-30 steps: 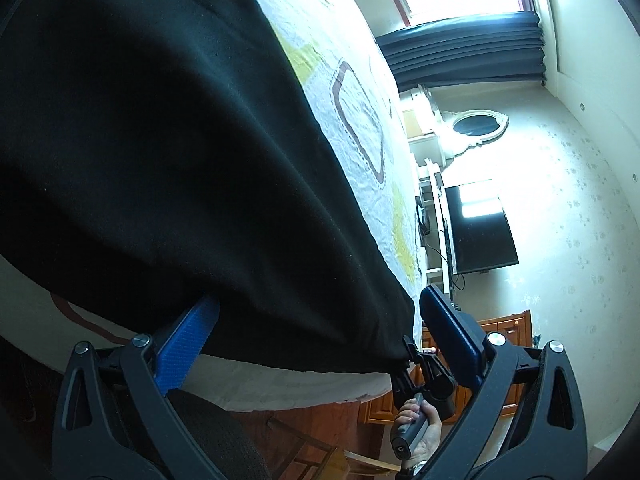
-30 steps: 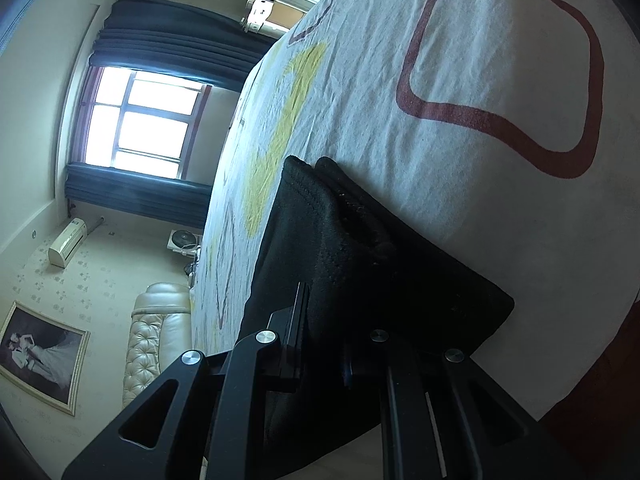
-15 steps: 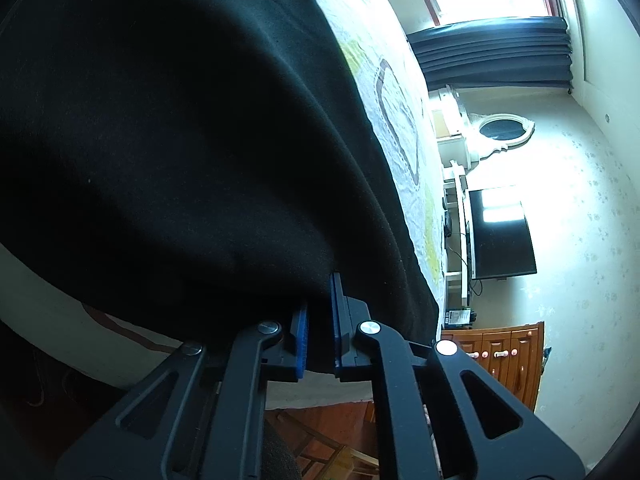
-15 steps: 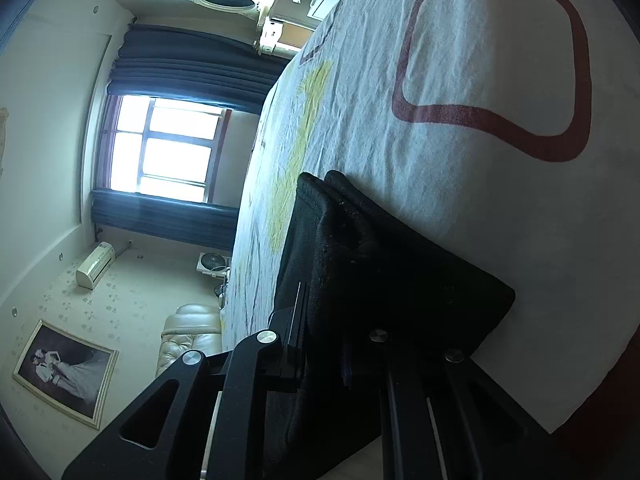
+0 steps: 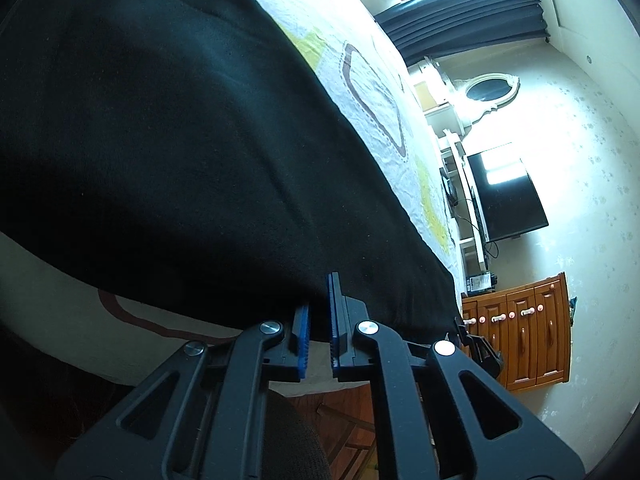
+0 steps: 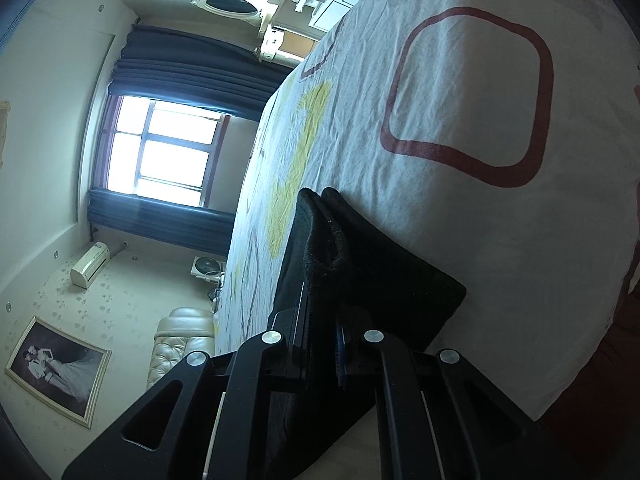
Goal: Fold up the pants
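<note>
Left wrist view: black pants [image 5: 168, 152] fill the frame's left, lying on the bedsheet [image 5: 372, 92]. The left gripper [image 5: 318, 316] has just closed, pinching their lower hem.

Right wrist view: the right gripper [image 6: 322, 316] clamps the pants' bunched edge, low center. The cloth looks soft and limp; edges seem the best hold.

Pants [image 5: 168, 152] on bed [image 5: 372, 92]
</note>
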Available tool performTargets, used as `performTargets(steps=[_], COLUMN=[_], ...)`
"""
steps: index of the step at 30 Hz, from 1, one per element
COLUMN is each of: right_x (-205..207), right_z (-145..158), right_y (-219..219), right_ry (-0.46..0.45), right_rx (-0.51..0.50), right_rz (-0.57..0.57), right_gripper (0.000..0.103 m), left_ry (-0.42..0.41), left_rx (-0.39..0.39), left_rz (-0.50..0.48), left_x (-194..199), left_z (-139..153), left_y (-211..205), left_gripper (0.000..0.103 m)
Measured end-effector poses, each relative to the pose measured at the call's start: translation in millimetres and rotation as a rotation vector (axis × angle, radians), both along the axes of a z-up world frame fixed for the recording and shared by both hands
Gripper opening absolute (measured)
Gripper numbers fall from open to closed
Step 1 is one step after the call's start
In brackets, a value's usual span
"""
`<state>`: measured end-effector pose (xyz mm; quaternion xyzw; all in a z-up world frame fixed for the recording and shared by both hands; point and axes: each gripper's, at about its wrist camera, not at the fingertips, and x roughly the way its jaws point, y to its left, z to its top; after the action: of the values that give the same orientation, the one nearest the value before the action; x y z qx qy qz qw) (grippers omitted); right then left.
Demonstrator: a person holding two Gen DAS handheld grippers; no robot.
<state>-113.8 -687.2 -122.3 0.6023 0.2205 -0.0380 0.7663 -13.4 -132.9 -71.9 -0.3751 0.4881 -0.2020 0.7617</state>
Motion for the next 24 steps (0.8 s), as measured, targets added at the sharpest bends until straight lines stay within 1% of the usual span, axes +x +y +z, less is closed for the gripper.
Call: performTargets(steps=[2, 3, 4, 6, 8, 9, 10, 11, 12, 13, 14, 15, 16, 18, 19, 22, 24], right_x=[5.2, 7.0, 8.2, 10.9, 13.3, 15.1, 16.2, 19.0, 21.5, 21.8, 20.4, 18.4, 17.2, 12.1, 9.3, 3.0, -0.8], right_z=[-8.2, -13.2, -18.2, -22.9, -25.9, -24.2, -19.4, -13.3, -9.5, -7.3, -6.0, -4.4, -1.6, 2.7, 4.8, 10.1, 6.1], right_y=[0.2, 1.6, 4.7, 7.5, 9.5, 11.5, 14.2, 17.8, 20.9, 22.5, 22.1, 20.9, 19.6, 18.3, 17.2, 15.1, 12.7], right_ry=[-0.013, -0.004, 0.0, -0.046, -0.074, -0.072, -0.06, -0.045, -0.033, -0.025, -0.029, -0.038, -0.042, -0.07, -0.083, -0.083, -0.072], right_rx=[0.049, 0.073, 0.092, 0.133, 0.161, 0.149, 0.106, 0.051, 0.015, -0.003, -0.004, -0.003, -0.007, 0.012, 0.027, 0.019, 0.036], right_rz=[0.043, 0.058, 0.064, 0.06, 0.053, 0.062, 0.074, 0.096, 0.119, 0.124, 0.117, 0.109, 0.104, 0.093, 0.09, 0.095, 0.089], right_gripper=[0.01, 0.012, 0.018, 0.028, 0.029, 0.029, 0.024, 0.017, 0.009, 0.008, 0.007, 0.006, 0.006, 0.006, 0.006, 0.006, 0.006], left_ry=[0.02, 0.024, 0.023, 0.019, 0.03, 0.034, 0.031, 0.023, 0.01, -0.005, -0.019, -0.033, -0.031, -0.034, -0.042, -0.065, -0.049], left_rx=[-0.024, -0.027, -0.02, -0.005, -0.02, -0.029, -0.032, -0.039, -0.044, -0.035, -0.02, -0.009, -0.003, -0.028, -0.023, 0.017, 0.021], left_rz=[0.009, 0.01, 0.008, 0.005, 0.002, -0.002, 0.004, 0.006, 0.001, -0.004, -0.013, -0.021, -0.037, -0.036, -0.042, -0.064, -0.073], left_x=[1.4, 1.0, 2.0, 1.3, 2.9, 4.5, 4.7, 5.1, 6.0, 6.7, 7.1, 7.6, 9.2, 6.8, 5.0, -1.3, -3.6], left_z=[-6.2, -9.0, -9.6, -12.8, -15.8, -16.4, -15.5, -13.4, -10.7, -7.3, -5.1, -2.8, -1.8, 0.2, 2.1, 7.0, 3.2], left_y=[2.3, 2.4, 0.9, 0.1, -3.9, -6.5, -8.2, -10.9, -14.4, -18.1, -19.8, -21.8, -22.4, -19.2, -18.7, -17.4, -17.4], left_gripper=[0.007, 0.007, 0.007, 0.007, 0.012, 0.02, 0.03, 0.036, 0.047, 0.047, 0.042, 0.011, 0.006, 0.006, 0.006, 0.006, 0.006])
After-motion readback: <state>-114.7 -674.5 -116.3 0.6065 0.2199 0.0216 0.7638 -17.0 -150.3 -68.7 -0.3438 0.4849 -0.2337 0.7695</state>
